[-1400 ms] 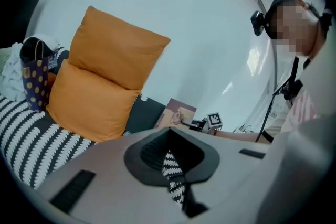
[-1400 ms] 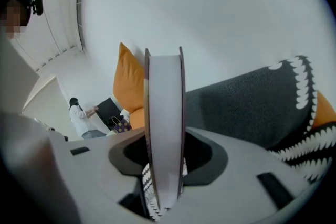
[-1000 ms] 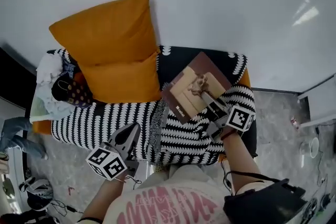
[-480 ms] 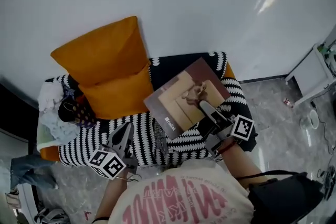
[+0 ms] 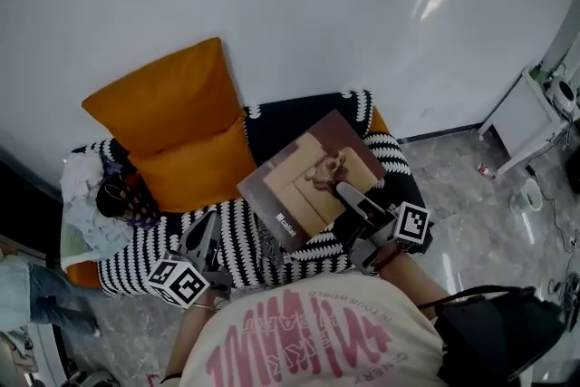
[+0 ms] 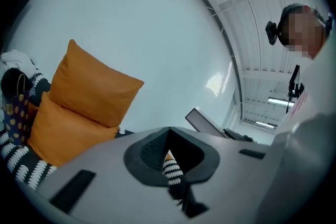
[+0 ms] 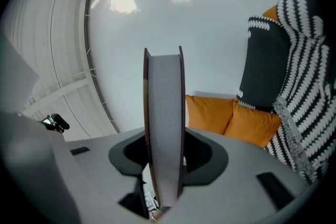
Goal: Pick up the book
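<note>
While the book (image 5: 313, 177) is gripped near its lower right corner by the right gripper (image 5: 346, 192), it is held tilted in the air above the black-and-white throw (image 5: 240, 231) spread over the sofa (image 5: 80, 269). One of the fingers (image 5: 361, 202) is laid across the brown cover, and in the right gripper view the pale page edge (image 7: 164, 123) is seen upright, clamped between the two half-closed fingers. The left gripper (image 5: 207, 222) is held low at the left, over the front of the seat, its fingers brought together with nothing between them. Two orange cushions (image 5: 159, 100) are leaned against the white wall (image 5: 299, 4). A heap of clothes (image 5: 83, 195) and a dotted bag (image 5: 131, 204) are piled at the sofa's left end.
</note>
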`<state>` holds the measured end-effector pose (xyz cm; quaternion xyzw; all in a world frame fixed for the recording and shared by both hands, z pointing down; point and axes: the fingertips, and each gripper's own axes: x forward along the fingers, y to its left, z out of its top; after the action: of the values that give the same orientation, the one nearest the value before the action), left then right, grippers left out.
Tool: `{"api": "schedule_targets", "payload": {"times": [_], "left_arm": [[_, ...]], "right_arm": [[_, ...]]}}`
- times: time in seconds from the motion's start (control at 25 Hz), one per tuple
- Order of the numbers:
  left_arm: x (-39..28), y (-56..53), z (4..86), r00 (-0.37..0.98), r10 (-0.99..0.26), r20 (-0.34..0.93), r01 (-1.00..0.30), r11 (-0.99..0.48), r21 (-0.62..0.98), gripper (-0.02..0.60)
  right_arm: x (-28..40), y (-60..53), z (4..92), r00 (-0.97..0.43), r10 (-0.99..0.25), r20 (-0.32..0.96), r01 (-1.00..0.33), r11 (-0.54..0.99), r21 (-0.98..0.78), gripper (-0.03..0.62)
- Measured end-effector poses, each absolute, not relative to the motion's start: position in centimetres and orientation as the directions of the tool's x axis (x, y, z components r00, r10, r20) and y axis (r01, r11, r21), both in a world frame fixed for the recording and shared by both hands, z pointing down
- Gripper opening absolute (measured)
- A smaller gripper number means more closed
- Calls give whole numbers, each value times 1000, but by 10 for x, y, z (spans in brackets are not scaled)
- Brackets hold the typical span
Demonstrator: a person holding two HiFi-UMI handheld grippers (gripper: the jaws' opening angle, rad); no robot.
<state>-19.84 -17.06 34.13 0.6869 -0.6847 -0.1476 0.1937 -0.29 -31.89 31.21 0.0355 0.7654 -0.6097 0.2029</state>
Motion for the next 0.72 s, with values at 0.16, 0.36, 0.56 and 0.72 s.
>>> {"api": "schedule_targets", "payload": {"times": [0.16, 0.36, 0.56, 0.72], "left_arm": [[-196, -165, 342, 13, -999, 41, -886, 8, 464, 6], [-195, -160, 339, -8, -999, 35, -876, 24, 481, 6], [-190, -156, 345, 1, -999, 49, -870, 24, 492, 7], [-192, -152, 346, -6, -997, 73, -871, 41, 489, 6]], "right_arm": [[-4, -320, 314, -913, -179, -366, 309, 280, -909, 158], [-5, -319, 314, -920, -165, -355, 302, 279, -912, 158], [-3, -321, 319, -910, -185, -372, 323, 249, -913, 157], [-4, -322, 322, -912, -187, -366, 319, 242, -917, 157]]}}
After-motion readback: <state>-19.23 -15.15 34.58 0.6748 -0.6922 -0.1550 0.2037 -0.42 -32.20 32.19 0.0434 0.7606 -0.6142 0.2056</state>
